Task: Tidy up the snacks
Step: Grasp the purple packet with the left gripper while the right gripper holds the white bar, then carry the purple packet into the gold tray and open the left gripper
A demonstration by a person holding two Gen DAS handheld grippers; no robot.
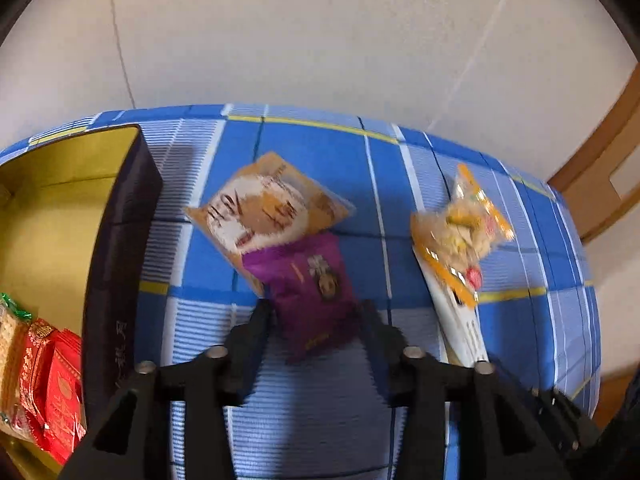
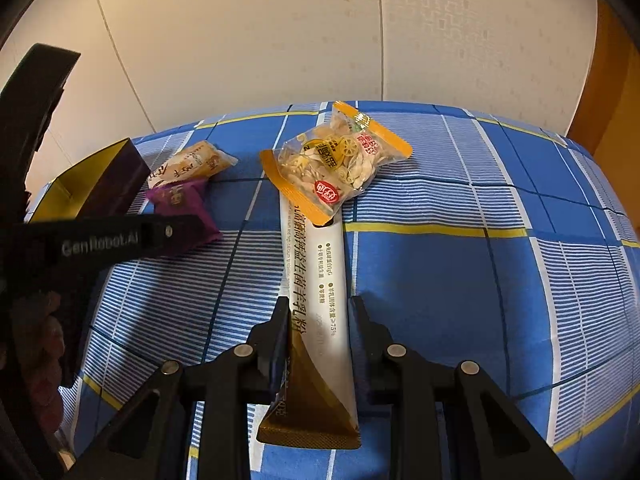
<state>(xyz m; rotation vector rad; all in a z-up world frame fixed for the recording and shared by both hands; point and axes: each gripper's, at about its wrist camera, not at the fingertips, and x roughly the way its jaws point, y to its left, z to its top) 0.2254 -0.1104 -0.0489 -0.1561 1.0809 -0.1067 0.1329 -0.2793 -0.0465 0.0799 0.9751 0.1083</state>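
A purple snack packet (image 1: 310, 292) lies on the blue checked cloth, its near end between the fingers of my open left gripper (image 1: 318, 312); it also shows in the right wrist view (image 2: 184, 212). An orange-and-white packet (image 1: 264, 210) lies just beyond it. A long white stick sachet (image 2: 316, 300) lies between the fingers of my open right gripper (image 2: 318, 308). A clear orange-edged snack bag (image 2: 336, 160) rests on the sachet's far end. A dark box with a gold inside (image 1: 116, 240) stands at the left and holds red packets (image 1: 56, 388).
The blue checked cloth (image 2: 480, 280) covers the table, which ends at a white wall. A wooden frame (image 1: 600, 168) stands at the right. The left gripper's body (image 2: 100, 240) reaches in from the left of the right wrist view.
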